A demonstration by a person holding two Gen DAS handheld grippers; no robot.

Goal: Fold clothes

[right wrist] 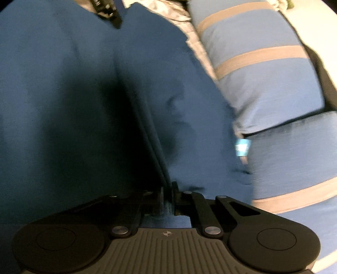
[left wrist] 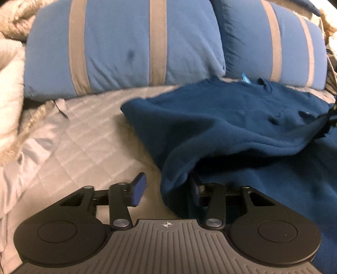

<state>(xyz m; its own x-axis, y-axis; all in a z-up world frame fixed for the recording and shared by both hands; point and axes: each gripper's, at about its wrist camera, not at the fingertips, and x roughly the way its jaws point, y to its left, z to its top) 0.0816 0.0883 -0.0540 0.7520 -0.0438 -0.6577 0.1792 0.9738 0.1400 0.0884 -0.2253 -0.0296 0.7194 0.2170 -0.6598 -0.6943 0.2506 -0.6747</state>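
A dark blue fleece garment (left wrist: 231, 126) lies on the quilted bedcover (left wrist: 88, 143), reaching up to the pillows. My left gripper (left wrist: 168, 191) is open; a hanging edge of the garment sits between its blue-padded left finger (left wrist: 138, 191) and its right finger, which the cloth partly hides. In the right wrist view my right gripper (right wrist: 167, 200) is shut on a folded edge of the same garment (right wrist: 84, 94), which stretches away from the jaws as a taut ridge. A small light blue tag (right wrist: 242, 147) shows at the garment's edge.
Two blue pillows with tan stripes (left wrist: 126, 48) (left wrist: 273, 46) stand along the back of the bed. A beige blanket (left wrist: 10, 63) is bunched at the far left. The left gripper shows as a dark shape at the top of the right wrist view (right wrist: 107, 12).
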